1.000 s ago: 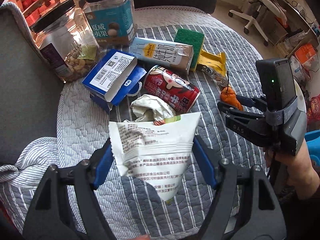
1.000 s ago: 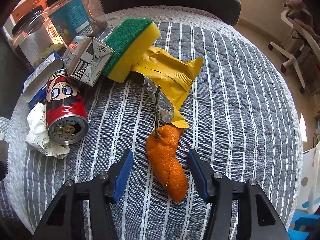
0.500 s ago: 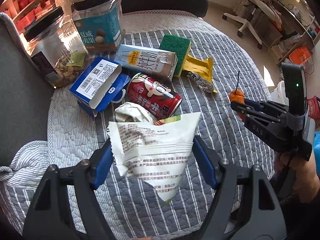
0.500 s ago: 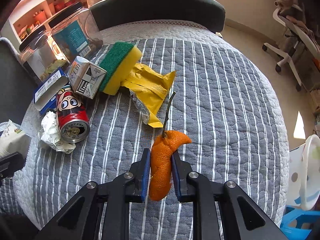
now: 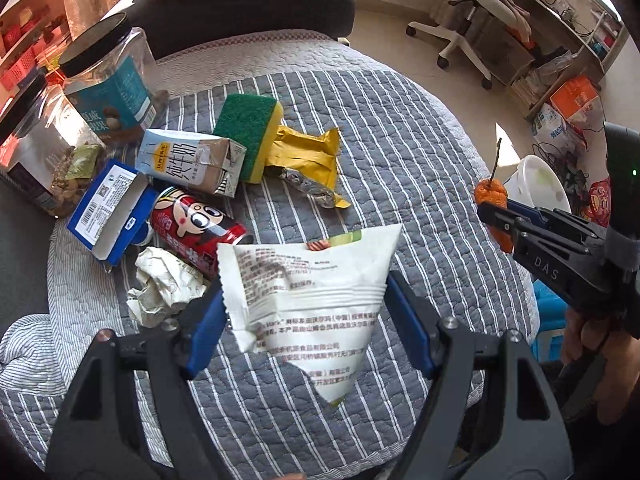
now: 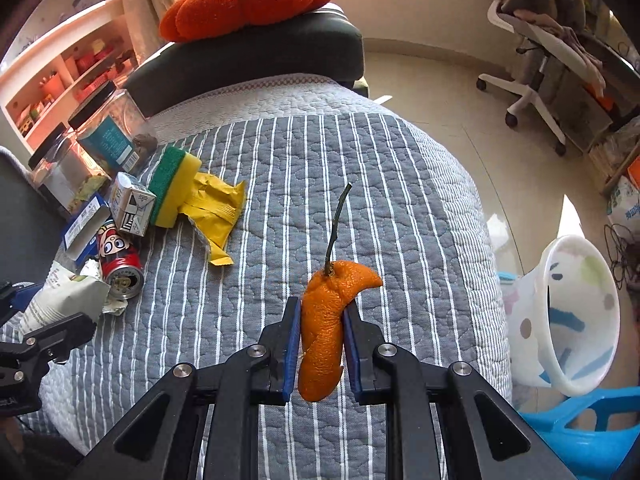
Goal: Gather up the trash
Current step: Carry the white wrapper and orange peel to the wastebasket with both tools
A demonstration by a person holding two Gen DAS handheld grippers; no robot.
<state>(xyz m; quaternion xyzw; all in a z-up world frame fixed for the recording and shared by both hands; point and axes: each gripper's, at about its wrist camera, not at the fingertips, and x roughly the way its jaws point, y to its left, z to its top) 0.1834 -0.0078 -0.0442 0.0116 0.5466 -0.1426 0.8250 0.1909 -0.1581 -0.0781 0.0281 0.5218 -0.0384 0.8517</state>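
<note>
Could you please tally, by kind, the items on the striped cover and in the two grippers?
Jars: 2
Wrappers: 2
Cartons and boxes: 2
Can: 1
Sponge: 1
Crumpled paper: 1
Orange peel: 1
Total: 10

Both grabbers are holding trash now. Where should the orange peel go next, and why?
Probably carry it sideways, over the white spotted bin beside the table. The right gripper is shut on the orange peel, already lifted clear of the striped cloth, and the bin's open mouth faces that side. The left gripper holds the white wrapper.
</note>
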